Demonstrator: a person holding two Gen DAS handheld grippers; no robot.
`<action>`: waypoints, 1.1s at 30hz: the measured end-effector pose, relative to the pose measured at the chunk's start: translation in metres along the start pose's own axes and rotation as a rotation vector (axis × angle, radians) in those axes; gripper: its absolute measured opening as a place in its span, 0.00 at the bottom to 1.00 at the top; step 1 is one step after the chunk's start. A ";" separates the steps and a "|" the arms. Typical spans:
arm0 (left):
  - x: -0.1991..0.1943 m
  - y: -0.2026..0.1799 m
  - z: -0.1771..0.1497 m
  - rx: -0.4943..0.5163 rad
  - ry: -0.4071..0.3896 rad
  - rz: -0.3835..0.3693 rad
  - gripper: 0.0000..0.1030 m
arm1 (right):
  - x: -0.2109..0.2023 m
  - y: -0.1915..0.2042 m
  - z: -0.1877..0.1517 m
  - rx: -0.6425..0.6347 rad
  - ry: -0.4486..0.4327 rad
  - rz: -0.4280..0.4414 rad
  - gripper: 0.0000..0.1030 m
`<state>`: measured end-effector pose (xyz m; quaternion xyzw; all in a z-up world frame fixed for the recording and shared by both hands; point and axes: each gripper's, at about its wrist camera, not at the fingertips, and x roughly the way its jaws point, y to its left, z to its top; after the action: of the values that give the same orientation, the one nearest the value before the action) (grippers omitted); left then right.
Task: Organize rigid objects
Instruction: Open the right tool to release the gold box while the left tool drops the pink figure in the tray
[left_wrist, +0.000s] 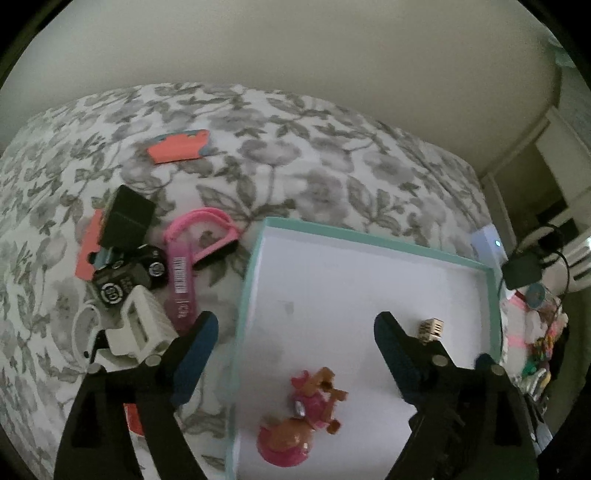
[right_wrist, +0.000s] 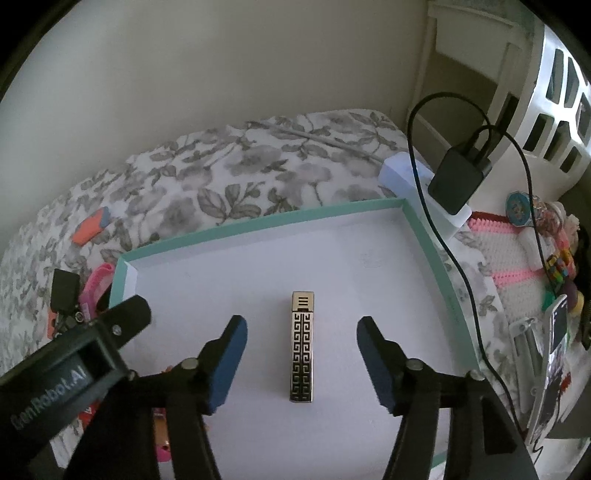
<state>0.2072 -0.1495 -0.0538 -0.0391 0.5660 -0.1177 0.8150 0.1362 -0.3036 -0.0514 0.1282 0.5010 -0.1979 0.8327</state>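
Observation:
A shallow tray with a teal rim (left_wrist: 251, 277) and white floor lies on the flowered bed. In the left wrist view my left gripper (left_wrist: 295, 328) stands open above it, nothing between the blue pads. A toy pup in pink (left_wrist: 303, 413) lies on the tray floor just below the fingers. In the right wrist view my right gripper (right_wrist: 301, 326) is open over the same tray (right_wrist: 258, 225). A gold lighter with a black key pattern (right_wrist: 302, 350) lies flat between its fingers, touched by neither pad. That lighter (left_wrist: 430, 328) also shows beside my left gripper's right finger.
Left of the tray lies a pile: a black box (left_wrist: 127, 221), a pink strap (left_wrist: 192, 258), a black toy car (left_wrist: 125, 277), a white piece (left_wrist: 144, 325). A coral card (left_wrist: 181, 146) lies farther back. A black charger (right_wrist: 456, 181) with cable, a phone (right_wrist: 554, 350) and clutter crowd the right.

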 end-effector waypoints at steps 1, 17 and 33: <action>0.000 0.002 0.000 -0.006 -0.002 0.009 0.85 | 0.001 0.000 -0.001 -0.003 0.000 -0.005 0.72; -0.034 0.054 0.005 -0.164 -0.115 0.106 1.00 | 0.012 0.002 -0.007 0.021 0.022 0.032 1.00; -0.080 0.142 -0.029 -0.255 -0.196 0.292 1.00 | -0.025 0.054 -0.005 -0.083 -0.087 0.183 1.00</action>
<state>0.1750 0.0088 -0.0190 -0.0705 0.4939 0.0786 0.8631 0.1462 -0.2484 -0.0310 0.1302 0.4583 -0.1052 0.8729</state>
